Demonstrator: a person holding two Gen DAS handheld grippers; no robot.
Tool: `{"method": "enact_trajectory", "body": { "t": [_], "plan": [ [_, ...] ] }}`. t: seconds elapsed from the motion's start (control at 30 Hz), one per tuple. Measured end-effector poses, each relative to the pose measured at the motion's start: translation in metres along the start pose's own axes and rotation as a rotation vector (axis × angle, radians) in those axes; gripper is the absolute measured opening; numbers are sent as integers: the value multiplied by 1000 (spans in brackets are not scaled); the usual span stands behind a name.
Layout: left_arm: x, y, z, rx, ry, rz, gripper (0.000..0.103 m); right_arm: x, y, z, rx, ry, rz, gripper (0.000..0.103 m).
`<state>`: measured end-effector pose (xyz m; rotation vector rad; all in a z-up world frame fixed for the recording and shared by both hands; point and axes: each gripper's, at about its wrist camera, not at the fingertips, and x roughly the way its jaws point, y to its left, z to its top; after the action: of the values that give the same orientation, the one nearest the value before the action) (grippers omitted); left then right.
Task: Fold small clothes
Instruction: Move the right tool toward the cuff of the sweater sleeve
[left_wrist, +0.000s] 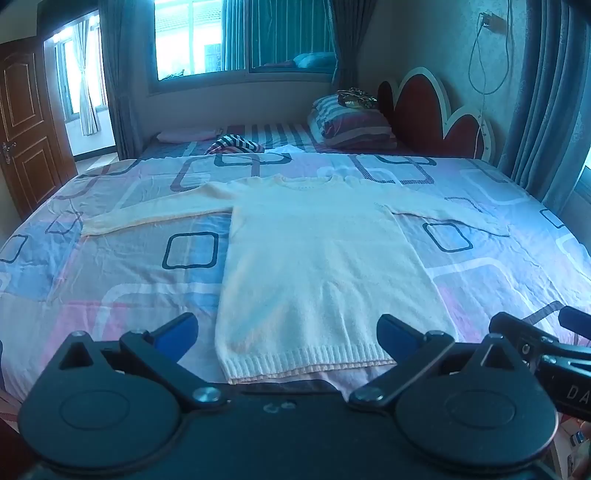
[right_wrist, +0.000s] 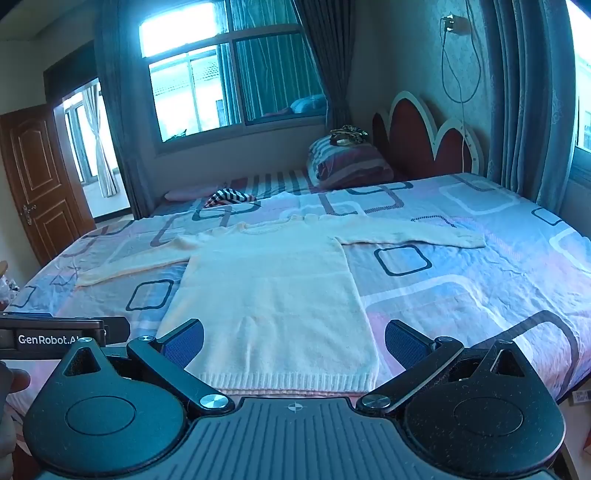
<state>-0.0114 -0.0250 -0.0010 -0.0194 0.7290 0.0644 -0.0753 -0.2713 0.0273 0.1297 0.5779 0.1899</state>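
A cream knitted sweater (left_wrist: 314, 258) lies flat on the bed, front up, both sleeves spread out sideways and the ribbed hem nearest me. My left gripper (left_wrist: 288, 332) hovers above the hem, open wide, its blue pads apart with nothing between them. In the right wrist view the same sweater (right_wrist: 273, 288) lies flat, and my right gripper (right_wrist: 293, 343) is open over the hem, holding nothing. The right gripper's body shows at the right edge of the left view, and the left gripper's body (right_wrist: 55, 338) at the left edge of the right view.
The bed sheet (left_wrist: 122, 266) has a pattern of rounded squares. Striped pillows (left_wrist: 351, 125) and a striped cloth (left_wrist: 232, 144) lie at the far side near a red headboard (left_wrist: 432, 114). A wooden door (left_wrist: 29, 125) stands at left, curtains (left_wrist: 546, 92) at right.
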Motion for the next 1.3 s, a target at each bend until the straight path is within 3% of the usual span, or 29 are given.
{"method": "enact_trajectory", "body": {
  "t": [1.3],
  "plan": [
    [18,1,10,-25,4,27,102,16,-6,6,-13,22,-14,103]
  ]
}}
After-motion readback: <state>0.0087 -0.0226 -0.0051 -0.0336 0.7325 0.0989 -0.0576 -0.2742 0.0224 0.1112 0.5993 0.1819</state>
